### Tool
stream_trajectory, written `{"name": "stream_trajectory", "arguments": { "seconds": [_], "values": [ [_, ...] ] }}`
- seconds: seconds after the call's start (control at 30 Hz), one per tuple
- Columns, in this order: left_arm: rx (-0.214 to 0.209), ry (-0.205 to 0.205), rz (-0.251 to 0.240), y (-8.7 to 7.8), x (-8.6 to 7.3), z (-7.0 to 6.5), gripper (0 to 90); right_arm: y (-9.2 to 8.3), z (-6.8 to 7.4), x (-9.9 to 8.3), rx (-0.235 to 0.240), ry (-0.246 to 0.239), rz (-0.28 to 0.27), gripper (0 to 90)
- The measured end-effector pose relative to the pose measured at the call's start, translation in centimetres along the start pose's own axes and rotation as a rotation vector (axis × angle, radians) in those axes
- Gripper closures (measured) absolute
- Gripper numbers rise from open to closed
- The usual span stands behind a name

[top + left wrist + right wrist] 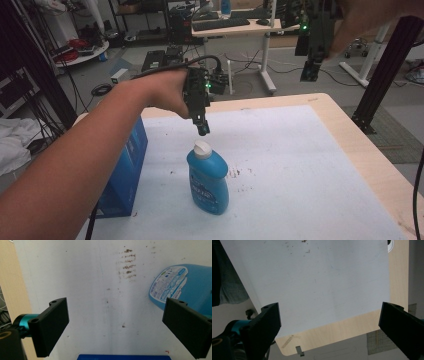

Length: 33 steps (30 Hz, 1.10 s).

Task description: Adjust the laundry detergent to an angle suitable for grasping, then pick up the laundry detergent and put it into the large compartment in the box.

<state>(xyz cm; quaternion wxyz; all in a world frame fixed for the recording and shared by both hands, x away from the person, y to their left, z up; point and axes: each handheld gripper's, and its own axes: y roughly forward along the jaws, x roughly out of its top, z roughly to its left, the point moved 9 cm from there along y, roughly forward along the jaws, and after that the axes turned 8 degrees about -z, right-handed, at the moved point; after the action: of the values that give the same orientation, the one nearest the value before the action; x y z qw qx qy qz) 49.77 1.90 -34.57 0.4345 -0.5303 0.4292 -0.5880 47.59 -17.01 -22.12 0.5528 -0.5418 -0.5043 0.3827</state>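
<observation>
Nearest the high camera, a bare forearm [65, 170] sweeps in from the lower left and carries the left gripper [202, 127] out over the table [350, 135], whose pale wooden top is mostly covered by a white mat [300, 170] (smudged with brown specks near the middle). A blue box [125, 170] stands at the mat's left edge, just beside the arm. Next in size, the blue bottle [207, 180] with its white cap stands upright near the mat's centre, directly under the left gripper, which hangs just above the cap without touching it. In the left gripper view its jaws stand wide apart with nothing between them, the bottle [185, 287] off to one side. The right gripper [310, 70] hangs high over the far edge of the table, well apart from the bottle, its jaws likewise spread and empty. By my judgement the work has barely begun: the bottle is untouched, so lowering, closing and lifting all remain.
</observation>
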Motion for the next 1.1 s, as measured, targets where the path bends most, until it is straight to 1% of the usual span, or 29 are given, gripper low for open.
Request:
{"name": "stream_trajectory", "arguments": {
  "seconds": [0.07,0.1,0.17,0.27,0.3,0.37,0.4,0.47,0.5,0.73,0.8,0.83,0.93,1.0,1.1],
  "values": [
    [0.002,0.001,0.012,0.1,0.0,0.1,6.9,0.0,0.1,0.1,0.000,-0.009,0.000,3.2],
    [-0.003,0.002,0.007,0.1,0.1,0.0,6.9,0.1,0.2,0.1,-0.001,0.000,-0.003,3.2],
    [0.004,0.004,0.007,0.1,0.2,0.0,6.9,0.1,0.2,0.1,-0.003,-0.008,-0.005,3.2],
    [-0.002,0.003,0.007,0.1,0.2,0.0,6.9,0.0,0.1,0.2,0.004,-0.019,-0.011,3.2],
    [-0.002,0.002,0.008,0.1,0.1,0.0,6.9,0.0,0.1,0.2,0.003,-0.008,-0.014,3.2],
    [-0.003,-0.002,0.007,0.1,0.1,0.1,6.9,0.0,0.0,0.1,0.004,-0.012,-0.014,3.2],
    [-0.003,0.000,0.008,0.0,0.0,0.2,6.9,0.1,-0.2,-0.1,0.004,-0.004,-0.010,3.2],
    [0.002,-0.005,0.010,0.0,-0.2,0.2,6.9,0.1,-0.5,-0.3,0.002,-0.006,0.000,3.2],
    [0.003,-0.005,0.010,0.0,-0.2,0.2,6.9,0.1,-0.5,-0.4,0.000,0.003,0.002,3.2],
    [0.004,-0.005,0.000,-0.1,0.2,0.2,6.9,0.5,-0.3,-0.1,0.003,0.002,-0.004,3.2],
    [0.004,-0.001,0.001,-0.3,0.3,0.2,6.9,0.7,-0.1,-0.1,0.011,-0.010,-0.004,3.2],
    [0.003,-0.001,-0.006,-0.4,0.4,0.2,6.9,0.7,-0.1,-0.1,0.013,-0.012,-0.003,3.2],
    [0.004,0.001,-0.012,-1.0,0.5,0.1,6.9,0.8,-0.3,-0.2,0.013,-0.006,0.004,3.2],
    [0.006,0.004,-0.023,-1.5,0.6,0.0,6.9,0.8,-0.4,-0.2,0.012,-0.006,-0.004,3.1],
    [0.003,0.006,-0.057,-2.6,0.7,-0.4,6.9,0.7,-0.4,-0.2,0.007,-0.006,-0.008,3.2]
  ]
}}
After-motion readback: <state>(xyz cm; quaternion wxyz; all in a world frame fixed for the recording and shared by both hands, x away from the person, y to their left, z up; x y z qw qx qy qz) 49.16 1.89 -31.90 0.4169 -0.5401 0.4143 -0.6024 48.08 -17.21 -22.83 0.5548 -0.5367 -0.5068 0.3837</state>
